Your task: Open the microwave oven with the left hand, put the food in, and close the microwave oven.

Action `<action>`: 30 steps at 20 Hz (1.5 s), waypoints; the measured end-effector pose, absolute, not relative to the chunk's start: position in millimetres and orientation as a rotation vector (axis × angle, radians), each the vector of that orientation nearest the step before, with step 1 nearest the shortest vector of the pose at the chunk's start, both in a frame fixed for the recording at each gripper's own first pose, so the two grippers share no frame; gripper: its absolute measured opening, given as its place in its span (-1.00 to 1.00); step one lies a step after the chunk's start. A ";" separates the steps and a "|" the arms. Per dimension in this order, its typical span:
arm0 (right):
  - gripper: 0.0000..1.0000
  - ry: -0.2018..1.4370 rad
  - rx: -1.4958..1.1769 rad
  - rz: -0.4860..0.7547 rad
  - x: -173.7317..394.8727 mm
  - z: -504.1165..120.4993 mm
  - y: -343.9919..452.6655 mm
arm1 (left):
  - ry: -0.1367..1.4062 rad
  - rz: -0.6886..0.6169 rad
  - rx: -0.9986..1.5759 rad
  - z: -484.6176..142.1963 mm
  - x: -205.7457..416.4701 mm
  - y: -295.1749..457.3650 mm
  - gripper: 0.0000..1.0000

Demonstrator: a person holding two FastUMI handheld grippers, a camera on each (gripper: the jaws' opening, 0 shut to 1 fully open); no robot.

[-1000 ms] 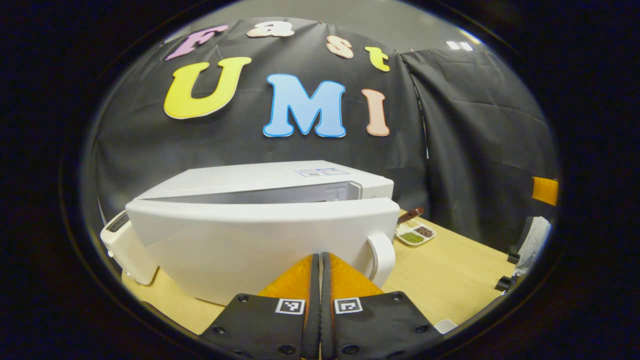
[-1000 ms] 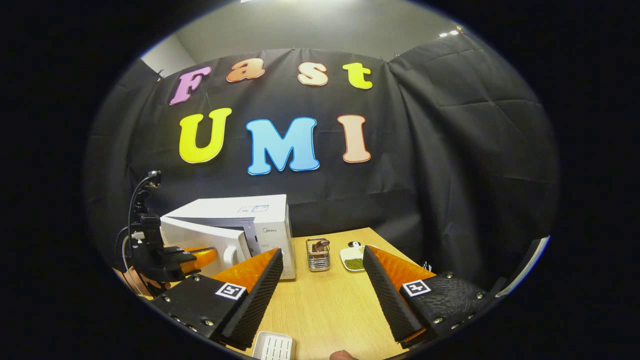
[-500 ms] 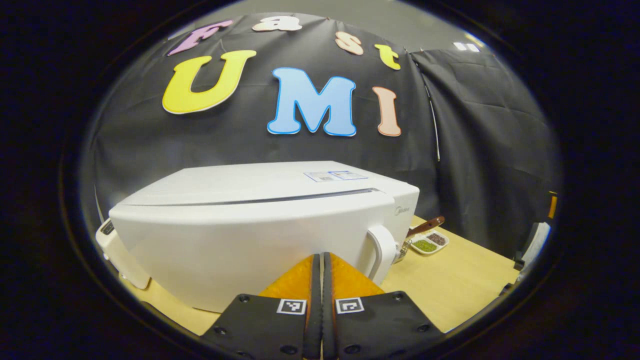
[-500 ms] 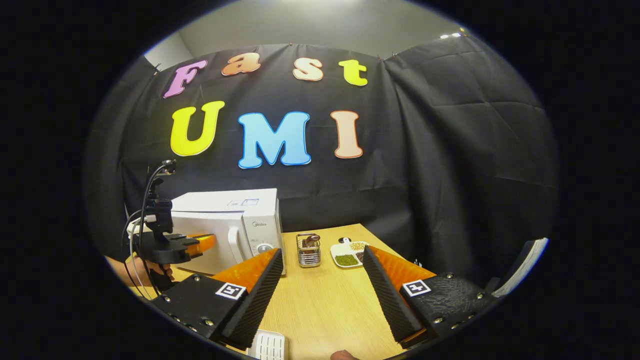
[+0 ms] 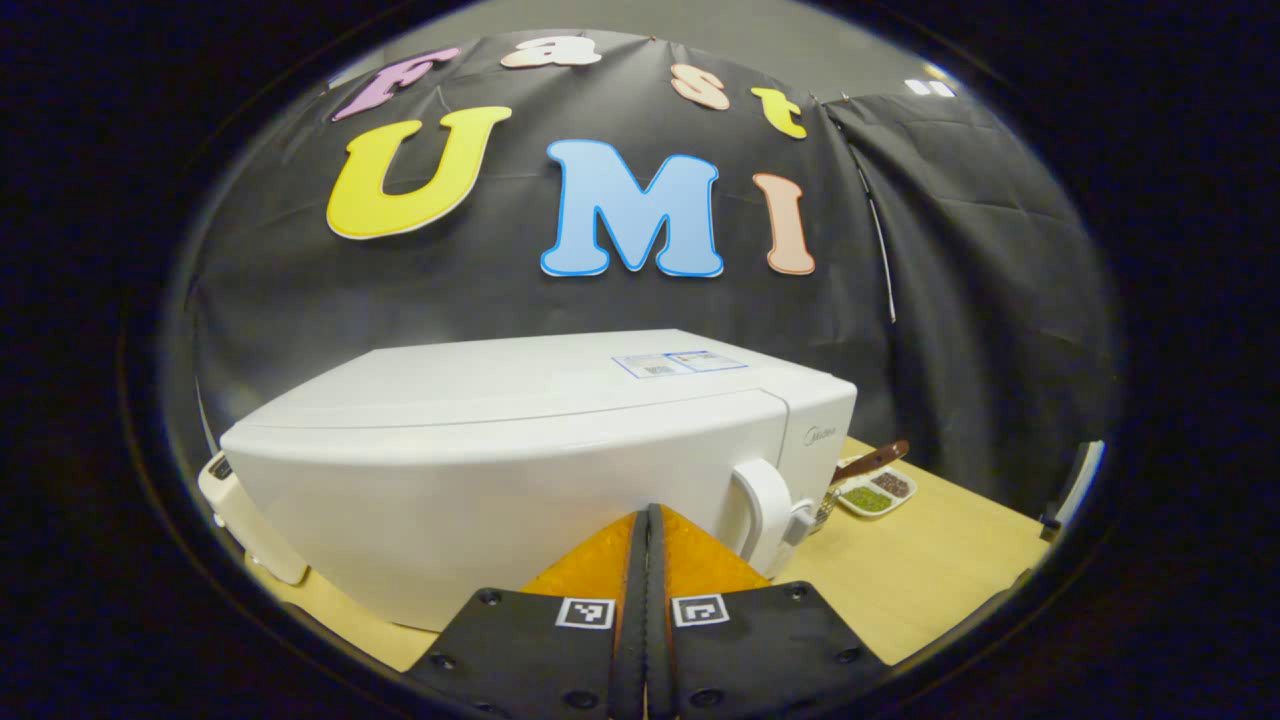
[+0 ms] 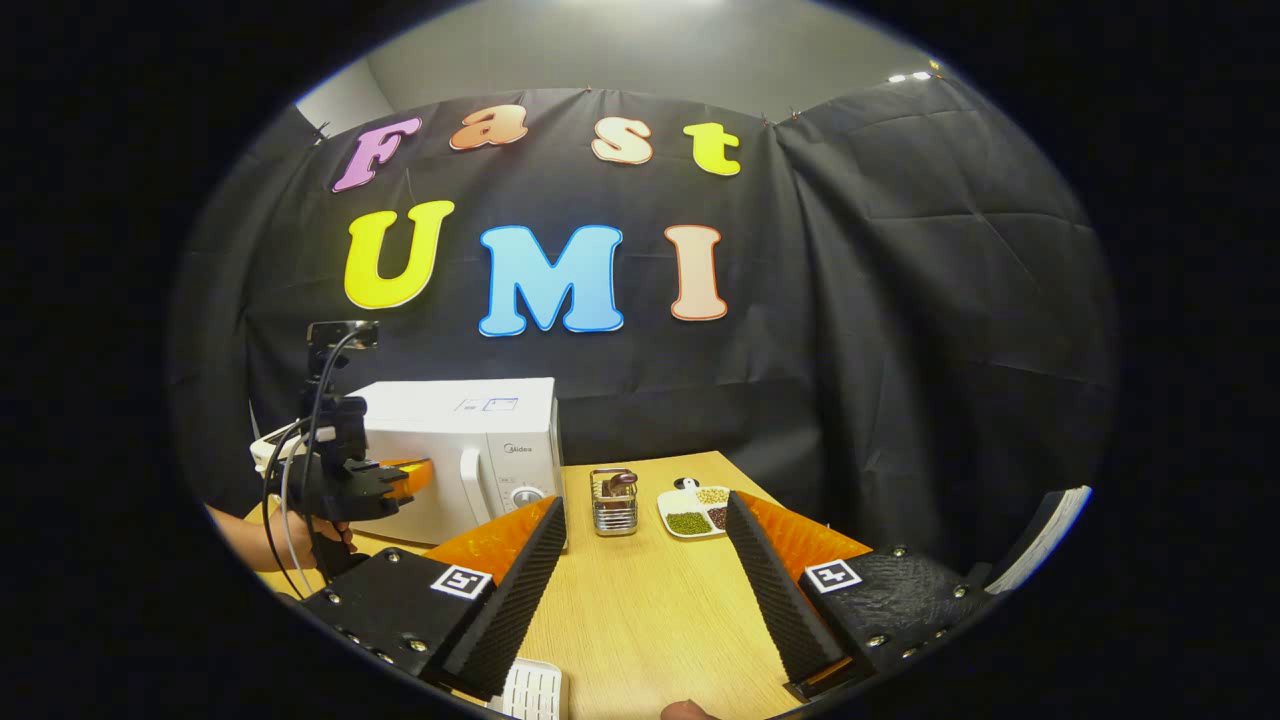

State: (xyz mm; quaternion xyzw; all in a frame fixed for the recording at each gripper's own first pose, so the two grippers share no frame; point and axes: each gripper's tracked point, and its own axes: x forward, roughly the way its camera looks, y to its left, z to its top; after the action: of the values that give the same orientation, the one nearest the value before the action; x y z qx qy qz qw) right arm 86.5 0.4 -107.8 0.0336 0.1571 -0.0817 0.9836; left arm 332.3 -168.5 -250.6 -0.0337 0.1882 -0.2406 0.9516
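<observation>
While the left gripper (image 5: 646, 520) has its two fingers pressed flat together with nothing between them, its tips sit right at the front of the microwave's door (image 5: 480, 500), near the lower edge and just left of the white handle (image 5: 762, 505). Whether the tips actually touch the door cannot be told. The microwave (image 5: 540, 440) stands on a wooden table (image 5: 920, 560), and its door lies flush with the body, fully closed. The food itself cannot be seen from outside the closed door.

In the right gripper view, the right gripper (image 6: 645, 520) hangs above the table with its fingers spread wide, empty. Beyond it, the microwave (image 6: 470, 450) sits at the back left of the table (image 6: 650, 610). To the microwave's right stands a small wire basket (image 6: 613, 503), and just right of that lies a white dish (image 6: 695, 510) divided into parts holding green and brown grains. The left gripper (image 6: 415, 472) shows there too, held by a hand (image 6: 300, 540) at the microwave's front. A white ribbed tray (image 6: 530, 690) lies at the near edge of the table.
</observation>
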 end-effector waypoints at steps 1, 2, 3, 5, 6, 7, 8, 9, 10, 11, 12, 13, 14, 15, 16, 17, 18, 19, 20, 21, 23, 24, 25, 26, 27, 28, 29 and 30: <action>0.96 0.313 0.066 -0.156 85.5 -106.7 3.9 | 0.376 -0.486 -0.045 -246.9 330.7 -169.6 -0.84; 0.96 0.313 0.067 -0.144 85.1 -107.1 7.5 | 0.360 -0.470 -0.021 -240.3 331.5 -166.8 -0.85; 0.96 0.313 0.067 -0.131 85.2 -106.7 11.5 | 0.342 -0.469 -0.017 -232.0 330.2 -167.2 -0.85; 0.96 0.311 0.073 -0.105 83.7 -105.4 18.2 | 0.320 -0.479 -0.031 -214.1 317.6 -166.9 -0.87; 0.96 0.307 0.080 -0.090 83.3 -104.8 21.3 | 0.308 -0.478 -0.038 -206.0 310.6 -165.1 -0.88; 0.97 0.296 0.086 -0.072 83.7 -101.5 24.4 | 0.293 -0.479 -0.045 -196.6 300.3 -162.0 -0.86; 0.97 0.288 0.091 -0.051 83.4 -98.5 27.8 | 0.288 -0.476 -0.045 -190.5 291.0 -159.4 -0.84; 0.95 0.287 0.096 -0.022 81.5 -96.2 31.5 | 0.287 -0.460 -0.041 -184.7 279.7 -152.8 -0.86; 0.96 0.282 0.097 0.011 79.1 -94.7 34.9 | 0.281 -0.446 -0.038 -176.9 267.7 -146.2 -0.86; 0.96 0.271 0.091 0.040 77.9 -90.0 36.5 | 0.265 -0.426 -0.035 -166.1 256.5 -138.5 -0.86; 0.96 0.262 0.083 0.063 75.2 -86.2 35.5 | 0.243 -0.406 -0.027 -153.5 245.7 -130.0 -0.86; 0.96 0.257 0.082 0.082 72.9 -83.0 33.4 | 0.231 -0.385 -0.015 -142.9 236.1 -122.1 -0.86; 0.96 0.246 0.089 0.104 72.1 -79.9 33.3 | 0.225 -0.366 -0.007 -136.8 226.2 -115.7 -0.85; 0.96 0.233 0.096 0.122 69.8 -75.1 33.1 | 0.219 -0.343 -0.006 -130.6 217.7 -107.2 -0.86; 0.95 0.223 0.098 0.138 67.0 -71.5 31.6 | 0.219 -0.314 -0.013 -124.6 209.1 -98.3 -0.86; 0.96 0.224 0.101 0.149 63.1 -69.7 30.1 | 0.220 -0.289 -0.025 -118.1 199.5 -90.9 -0.84; 0.96 0.217 0.111 0.159 58.8 -67.0 28.5 | 0.217 -0.264 -0.036 -109.9 189.1 -83.2 -0.86; 0.96 0.211 0.119 0.167 55.4 -62.9 27.4 | 0.209 -0.241 -0.042 -101.7 178.5 -76.2 -0.86; 0.96 0.207 0.126 0.180 51.1 -60.3 26.4 | 0.202 -0.218 -0.039 -94.7 166.6 -68.9 -0.86; 0.96 0.200 0.129 0.195 47.6 -56.2 27.3 | 0.195 -0.193 -0.034 -86.8 154.9 -60.9 -0.85; 0.96 0.178 0.102 0.225 45.1 -45.1 28.5 | 0.173 -0.156 -0.033 -68.5 129.2 -46.2 -0.85; 0.96 0.166 0.083 0.223 44.7 -41.0 25.6 | 0.164 -0.142 -0.032 -60.5 115.5 -40.3 -0.86; 0.86 0.155 0.076 0.227 44.2 -36.9 24.4 | 0.158 -0.130 -0.027 -52.3 103.2 -34.4 -0.86; 0.95 0.145 0.082 0.240 41.4 -32.1 30.0 | 0.148 -0.120 -0.021 -44.5 89.0 -27.5 -0.86; 0.95 0.134 0.087 0.247 39.5 -27.4 34.6 | 0.135 -0.111 -0.016 -36.2 77.5 -20.6 -0.86; 0.95 0.127 0.083 0.249 38.0 -24.5 35.6 | 0.122 -0.101 -0.012 -28.7 66.9 -14.1 -0.86; 0.95 0.123 0.078 0.248 36.1 -22.9 37.1 | 0.115 -0.093 -0.009 -23.0 57.0 -7.0 -0.88; 0.95 0.120 0.077 0.247 33.4 -21.6 39.5 | 0.114 -0.081 -0.008 -20.2 48.1 0.7 -0.86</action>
State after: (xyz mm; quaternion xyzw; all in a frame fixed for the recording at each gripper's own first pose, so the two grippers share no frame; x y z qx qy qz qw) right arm 33.4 39.5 -21.6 0.0385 0.0597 0.1232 0.9898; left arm 48.1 0.7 -20.2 -0.0041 0.0569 -0.0402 0.9976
